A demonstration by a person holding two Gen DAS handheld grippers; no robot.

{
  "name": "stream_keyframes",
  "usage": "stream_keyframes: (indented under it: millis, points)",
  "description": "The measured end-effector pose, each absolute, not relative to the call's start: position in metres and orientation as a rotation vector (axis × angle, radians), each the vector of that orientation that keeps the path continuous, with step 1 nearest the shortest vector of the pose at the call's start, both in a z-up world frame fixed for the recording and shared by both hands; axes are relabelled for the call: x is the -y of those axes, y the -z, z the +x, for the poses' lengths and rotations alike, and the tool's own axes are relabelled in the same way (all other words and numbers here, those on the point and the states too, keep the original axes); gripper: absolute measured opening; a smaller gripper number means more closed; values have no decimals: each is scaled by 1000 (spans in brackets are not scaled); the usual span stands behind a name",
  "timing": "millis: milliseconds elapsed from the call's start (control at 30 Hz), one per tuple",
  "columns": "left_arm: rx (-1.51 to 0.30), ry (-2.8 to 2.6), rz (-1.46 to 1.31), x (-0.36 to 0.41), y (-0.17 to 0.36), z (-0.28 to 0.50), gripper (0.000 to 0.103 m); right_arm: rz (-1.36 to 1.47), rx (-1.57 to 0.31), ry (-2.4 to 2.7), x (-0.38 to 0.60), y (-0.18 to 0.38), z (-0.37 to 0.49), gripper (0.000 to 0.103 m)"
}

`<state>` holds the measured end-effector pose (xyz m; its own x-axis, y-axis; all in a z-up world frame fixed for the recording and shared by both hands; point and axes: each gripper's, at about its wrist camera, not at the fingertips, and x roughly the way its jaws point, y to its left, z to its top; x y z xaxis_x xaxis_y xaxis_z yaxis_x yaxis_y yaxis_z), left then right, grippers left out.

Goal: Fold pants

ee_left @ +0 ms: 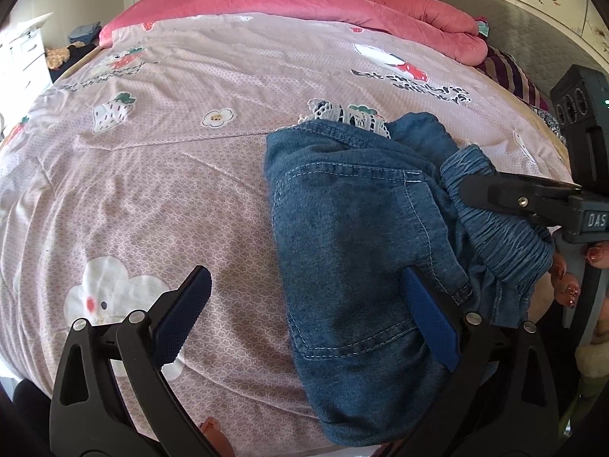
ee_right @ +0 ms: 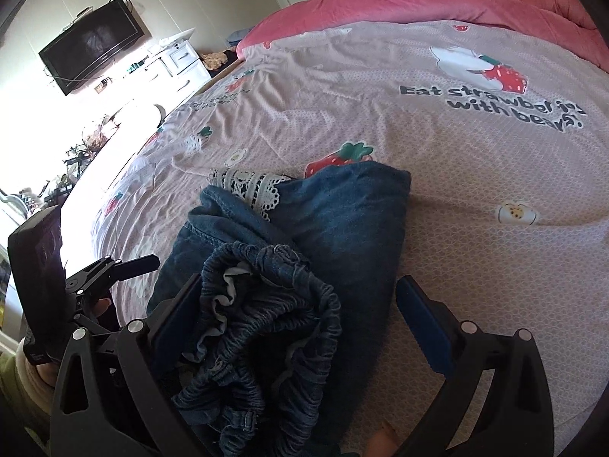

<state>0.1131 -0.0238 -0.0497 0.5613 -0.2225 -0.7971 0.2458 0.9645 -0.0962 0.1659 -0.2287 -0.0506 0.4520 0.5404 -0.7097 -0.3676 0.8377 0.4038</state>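
Lying bunched between open right tool (ee_right: 304, 327) fingers: pants (ee_right: 304, 266).

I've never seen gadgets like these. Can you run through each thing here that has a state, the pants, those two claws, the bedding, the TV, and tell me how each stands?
Denim pants: folded into a compact bundle, elastic waistband bunched on top.
Lace trim: poking out from the folds.
Left gripper: open, holding nothing.
Right gripper: open, straddling the waistband.
Printed bedsheet: spread out, lightly wrinkled.
Pink quilt: rolled up at the far side.
Television: screen dark.
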Motion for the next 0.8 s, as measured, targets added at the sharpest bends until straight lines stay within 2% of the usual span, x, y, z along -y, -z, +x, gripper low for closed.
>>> stream_keyframes:
  millis: [233,267,300,400,533,600,633,800]
  points:
    - [-955,294,-15,21,56,118,92,266,-968,-585,232,61,171,94]
    - [-956,301,-22,21,56,118,87,268,-968,-585,232,61,171,92]
    - [-957,309,-26,22,56,117,85,277,-969,-594,232,61,171,86]
    - [-968,339,-40,26,55,118,72,291,-967,-593,234,62,172,81]
    - [-991,392,-88,29,57,121,49,316,-962,-599,238,64,172,64]
    - [-989,390,-80,32,56,120,44,335,-958,-605,241,65,171,58]
    - [-986,394,-75,34,54,119,37,337,-954,-606,242,65,170,55]
    - [-968,389,-35,41,46,116,27,318,-923,-601,241,59,163,49]
